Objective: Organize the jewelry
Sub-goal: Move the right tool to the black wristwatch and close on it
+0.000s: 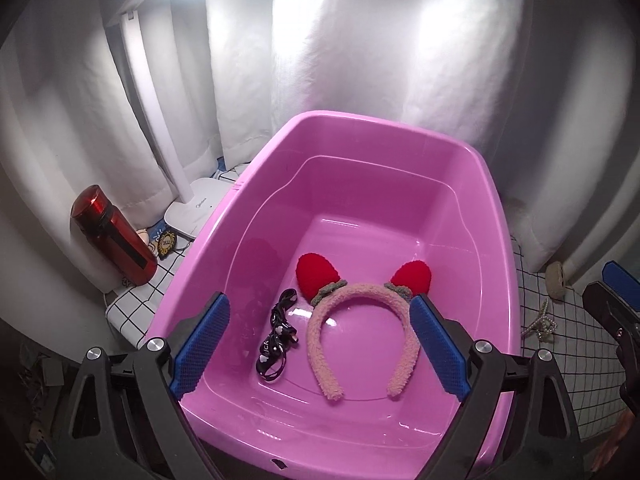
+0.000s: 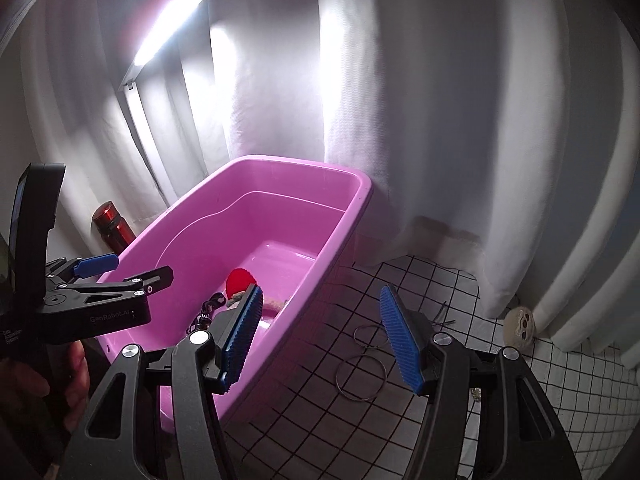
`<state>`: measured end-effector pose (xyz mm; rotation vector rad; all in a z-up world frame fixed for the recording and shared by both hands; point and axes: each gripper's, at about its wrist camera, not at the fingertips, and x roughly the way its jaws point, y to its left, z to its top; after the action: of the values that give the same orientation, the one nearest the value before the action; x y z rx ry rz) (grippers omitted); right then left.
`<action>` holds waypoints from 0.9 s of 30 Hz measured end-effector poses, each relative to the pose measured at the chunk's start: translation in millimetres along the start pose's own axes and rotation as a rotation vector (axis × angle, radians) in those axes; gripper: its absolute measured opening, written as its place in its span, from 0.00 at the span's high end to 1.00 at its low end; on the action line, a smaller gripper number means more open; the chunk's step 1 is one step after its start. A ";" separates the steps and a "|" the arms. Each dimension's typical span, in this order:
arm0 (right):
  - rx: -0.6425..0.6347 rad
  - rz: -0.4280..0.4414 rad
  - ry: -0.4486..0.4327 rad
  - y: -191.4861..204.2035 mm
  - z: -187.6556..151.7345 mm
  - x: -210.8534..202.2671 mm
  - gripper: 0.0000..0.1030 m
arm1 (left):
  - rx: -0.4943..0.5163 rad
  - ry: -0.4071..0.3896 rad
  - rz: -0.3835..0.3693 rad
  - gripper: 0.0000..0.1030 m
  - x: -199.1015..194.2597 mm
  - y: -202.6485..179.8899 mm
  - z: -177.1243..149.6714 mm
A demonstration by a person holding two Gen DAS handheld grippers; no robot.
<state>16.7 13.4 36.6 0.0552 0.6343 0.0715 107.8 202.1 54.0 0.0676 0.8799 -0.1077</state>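
Black left tool [image 2: 124,270] reads "GenRobot.AI", spread; right tool [image 2: 320,336] spread too, both empty.

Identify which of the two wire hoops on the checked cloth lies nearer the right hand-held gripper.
The larger hoop, closer to the camera; the smaller hoop lies beyond it.

Pink fluffy headband [image 1: 362,332] with two red ears lying flat in pink tub [image 1: 400,184], black printed strap [image 1: 276,340] coiled just left of it, thin wire rings [image 2: 362,360] and pearl clip [image 1: 540,322] on checked cloth outside the tub
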 end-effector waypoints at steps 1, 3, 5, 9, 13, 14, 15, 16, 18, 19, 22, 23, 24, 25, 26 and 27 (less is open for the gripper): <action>0.011 -0.003 -0.005 -4.6 -5.5 -6.9 0.43 | 0.006 -0.011 -0.005 0.13 -4.3 -4.9 -1.4; 0.037 -0.015 -0.013 -14.6 -17.9 -21.7 0.43 | 0.020 -0.030 -0.014 0.13 -12.2 -15.7 -5.8; 0.064 -0.039 -0.020 -27.5 -31.8 -36.0 0.43 | 0.047 -0.044 -0.024 0.13 -19.8 -29.2 -12.0; 0.129 -0.111 0.000 -59.5 -61.3 -59.2 0.43 | 0.076 -0.029 -0.109 0.13 -32.3 -57.1 -24.6; 0.182 -0.183 0.042 -87.7 -90.3 -75.7 0.42 | 0.114 -0.041 -0.156 0.13 -48.5 -88.4 -33.2; 0.189 -0.193 0.054 -93.4 -97.2 -78.3 0.42 | 0.119 -0.044 -0.166 0.13 -52.5 -96.1 -35.5; 0.196 -0.203 0.061 -98.3 -103.6 -81.0 0.42 | 0.122 -0.043 -0.182 0.13 -55.7 -103.4 -37.9; 0.203 -0.215 0.067 -102.9 -110.8 -83.7 0.42 | 0.123 -0.038 -0.197 0.13 -57.7 -109.8 -40.6; 0.215 -0.232 0.083 -109.4 -124.0 -86.9 0.42 | 0.132 -0.014 -0.220 0.13 -57.2 -123.9 -48.1; 0.220 -0.240 0.092 -111.6 -129.6 -86.9 0.42 | 0.139 0.003 -0.229 0.13 -55.0 -129.5 -52.7; 0.240 -0.247 0.124 -118.9 -148.7 -84.2 0.42 | 0.161 0.056 -0.250 0.13 -46.2 -145.8 -68.3; 0.248 -0.247 0.138 -121.3 -156.0 -82.0 0.42 | 0.167 0.066 -0.248 0.13 -42.4 -150.2 -74.0; 0.258 -0.246 0.153 -123.7 -163.9 -79.7 0.42 | 0.174 0.078 -0.245 0.13 -38.6 -153.8 -78.3; 0.270 -0.242 0.167 -125.7 -171.1 -76.1 0.42 | 0.180 0.092 -0.243 0.13 -34.0 -157.2 -82.6; 0.282 -0.237 0.180 -127.7 -176.8 -71.6 0.42 | 0.185 0.105 -0.241 0.13 -28.9 -160.1 -86.5; 0.294 -0.233 0.194 -130.1 -183.2 -67.1 0.42 | 0.188 0.117 -0.236 0.13 -23.6 -162.7 -90.1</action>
<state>-139.5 -116.4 -80.7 0.2599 0.8374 -0.2449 4.1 51.5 12.6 0.1465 0.9905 -0.4105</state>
